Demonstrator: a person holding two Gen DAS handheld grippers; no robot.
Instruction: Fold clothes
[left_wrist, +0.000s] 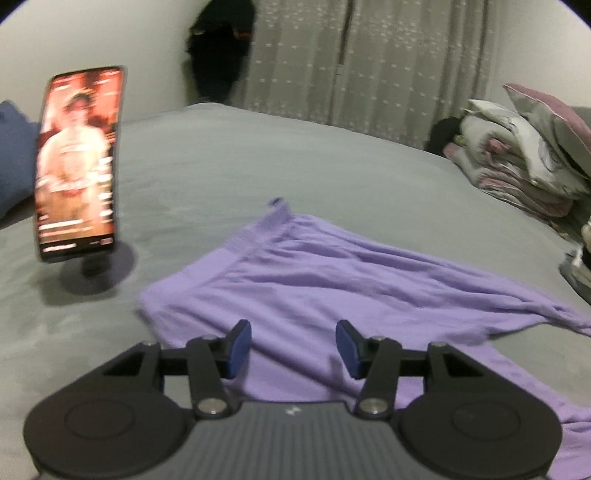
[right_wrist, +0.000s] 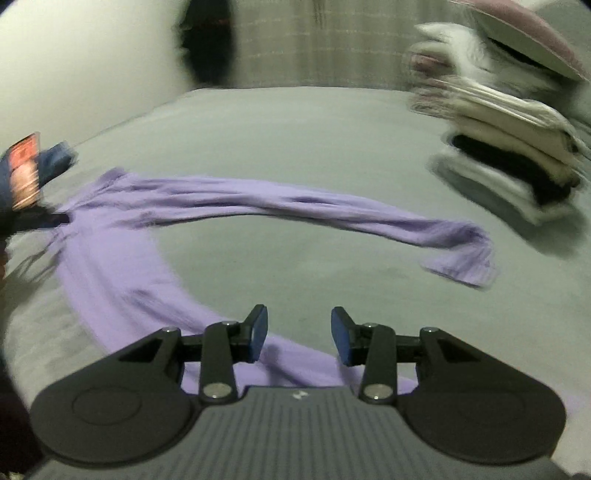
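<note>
Left wrist view.
- Left gripper (left_wrist: 293, 347): jaws parted, nothing between the blue pads (left_wrist: 239, 349); it hangs over the near edge of the garment, and no contact shows.
- Purple garment (left_wrist: 332, 280): spread flat on the grey bed sheet (left_wrist: 258, 158), ribbed band at its far end, one long part trailing off to the right.
- Phone (left_wrist: 79, 162): screen lit, upright on a round-based stand (left_wrist: 99, 273), to the left of the garment and apart from it.
- Blue cloth (left_wrist: 14, 158): at the left edge, behind the phone.
- Pile of pillows and folded bedding (left_wrist: 524, 155): far right, on the bed.
- Curtain (left_wrist: 351, 62): behind the bed; a dark garment (left_wrist: 221, 48) hangs to its left.
- Containers: none can be made out in this view.

Right wrist view (blurred).
- Right gripper (right_wrist: 299, 334): jaws parted and released, nothing gripped; purple cloth lies under and behind the fingers.
- Purple garment (right_wrist: 258, 206): one long part stretches across the sheet (right_wrist: 295, 129) to a ribbed cuff (right_wrist: 461, 258) on the right; another part curves down toward the gripper.
- Stack of folded clothes (right_wrist: 509, 147): white, cream and black layers, right side, apart from the cuff.
- Phone (right_wrist: 24, 170): at the left edge, partly cut off.
- Containers: none can be made out here.
</note>
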